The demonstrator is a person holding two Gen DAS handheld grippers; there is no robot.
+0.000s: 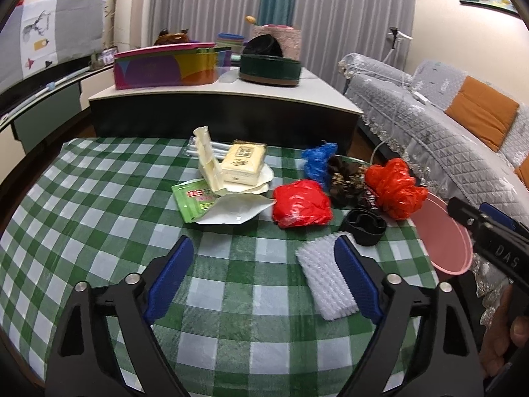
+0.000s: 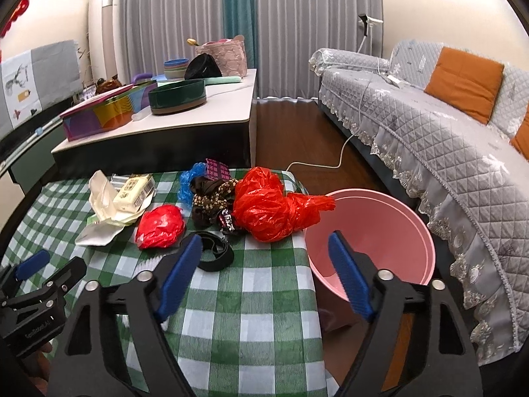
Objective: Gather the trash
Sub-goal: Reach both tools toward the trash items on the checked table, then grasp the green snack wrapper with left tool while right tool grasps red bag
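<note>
the worktop (image 1: pixel 99 198) wears a green checked cloth, and nearly all the trash appears to lie on it uncollected. the pink bin (image 2: pixel 380 231), standing off the worktop's edge at about three o'clock, shows only its bare inside, so the task looks barely begun.

going left to right in the left wrist view: at eleven o'clock of the left tool (image 1: pixel 264 278) sits one green packet (image 1: pixel 191 200) under one white torn wrapper (image 1: pixel 234 210), with one open cream box (image 1: pixel 211 165) and one yellowish pack (image 1: pixel 243 165) behind them. at twelve o'clock lies one crumpled red bag (image 1: pixel 301 206); beyond it, one blue bag (image 1: pixel 319 162) and one dark patterned wad (image 1: pixel 347 178). at one o'clock is one black ring (image 1: pixel 363 225), then one larger orange-red bag (image 1: pixel 395 188) touching the worktop's right edge. one white ridged piece (image 1: pixel 325 281) lies right against the left tool's right finger.

the left tool is spread wide, with nothing between its fingers. the right tool (image 2: pixel 264 278) is likewise spread and holds nothing, hanging over the worktop's corner with the bin at its two o'clock.

by this count some ten pieces are left to gather; none is seen in the bin.
</note>
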